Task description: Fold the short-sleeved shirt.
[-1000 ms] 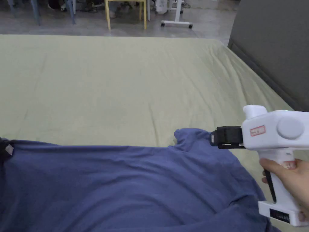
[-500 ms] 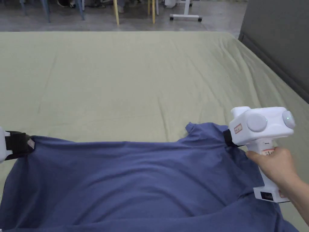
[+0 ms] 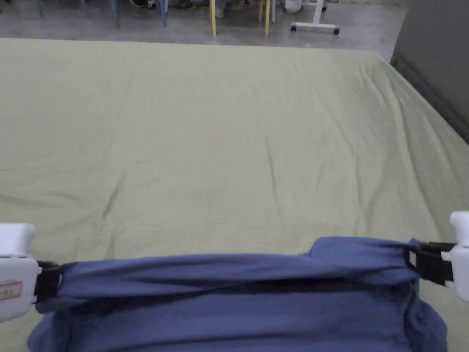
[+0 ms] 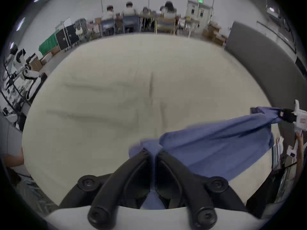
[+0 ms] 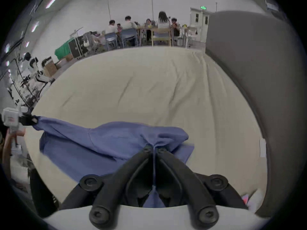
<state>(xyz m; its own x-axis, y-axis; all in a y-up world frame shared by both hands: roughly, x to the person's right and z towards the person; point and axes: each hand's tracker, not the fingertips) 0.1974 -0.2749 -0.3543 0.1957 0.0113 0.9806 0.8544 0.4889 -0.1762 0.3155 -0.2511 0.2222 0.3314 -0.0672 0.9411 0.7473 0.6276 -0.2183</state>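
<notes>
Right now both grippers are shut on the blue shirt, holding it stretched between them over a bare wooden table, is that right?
Not quite. The left gripper and the right gripper are shut on the blue shirt, stretched between them, but it's over a pale green sheet, not a bare wooden table; the head view shows this.

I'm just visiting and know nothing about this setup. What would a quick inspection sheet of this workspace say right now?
Surface: a bed sheet, pale green, lightly creased, bare beyond the shirt.
Job's things: one blue shirt, stretched between the two grippers, its held edge lifted, the rest lying on the sheet.
Clutter: nothing seen on the sheet.
Grippers: left gripper with jaws shut on the shirt's left end; right gripper with jaws shut on its right end.
Cables: nothing seen.
Surroundings: grey panel along the right side; chairs and seated people beyond the far edge; boxes and equipment at far left.
</notes>
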